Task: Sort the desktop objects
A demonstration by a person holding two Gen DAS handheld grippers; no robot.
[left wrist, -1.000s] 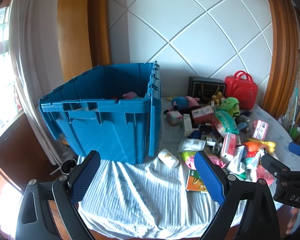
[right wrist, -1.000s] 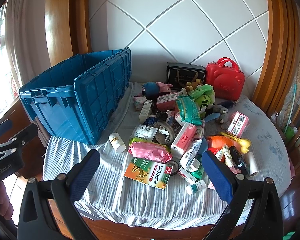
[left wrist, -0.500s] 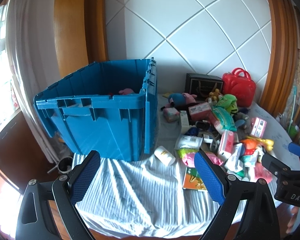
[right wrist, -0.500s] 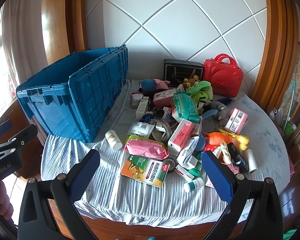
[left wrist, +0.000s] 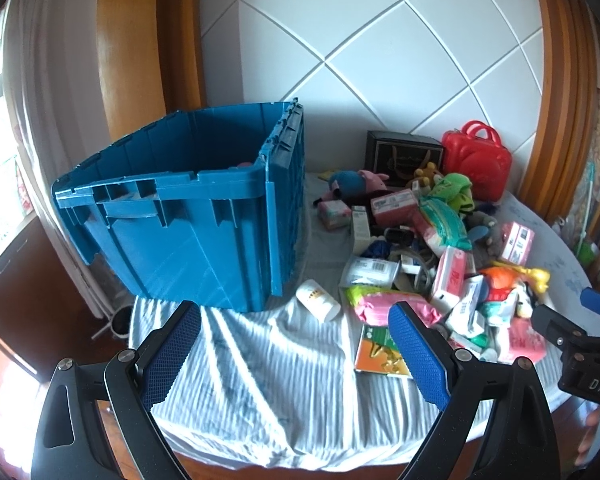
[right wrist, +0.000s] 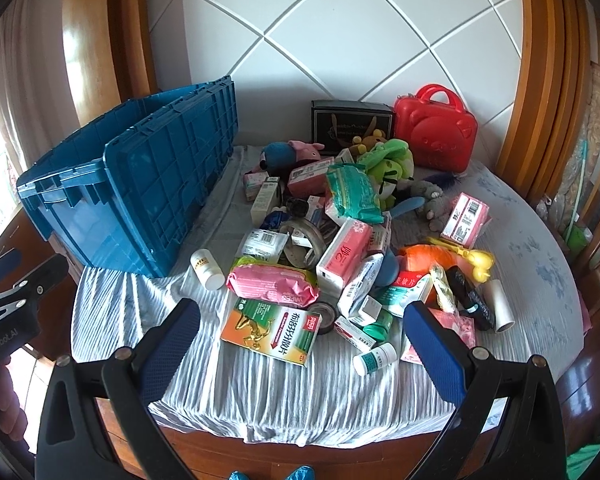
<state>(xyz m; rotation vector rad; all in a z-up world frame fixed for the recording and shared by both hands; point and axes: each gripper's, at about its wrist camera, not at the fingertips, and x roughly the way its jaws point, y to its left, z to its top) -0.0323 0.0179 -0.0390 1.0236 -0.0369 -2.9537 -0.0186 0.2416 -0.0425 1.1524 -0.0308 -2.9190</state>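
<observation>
White diamond-patterned wall panels and wooden trim back a round worktop [right wrist: 540,264] covered by a striped cloth [right wrist: 284,392]. On its left side stands an open blue crate [left wrist: 188,240]; something pink shows just over its rim, too little to identify. To the crate's right lies a heap of objects: a red case [right wrist: 436,136] and a black box [right wrist: 350,124] at the back, plush toys [right wrist: 392,164] in front of them, then boxes and packets.

Both tools are held over the near edge, fingers wide apart and gripping nothing. From the left wrist view, the left tool [left wrist: 296,344] frames bare cloth, with a white bottle [left wrist: 318,300] lying beyond its fingertips near the crate's corner and a pink wipes pack [left wrist: 380,308] just past its right finger. From the right wrist view, the right tool [right wrist: 300,340] has an orange-and-green box [right wrist: 276,330] lying between its fingers, not touched, and a small green-labelled bottle [right wrist: 374,358] close to its right finger [right wrist: 436,352].
</observation>
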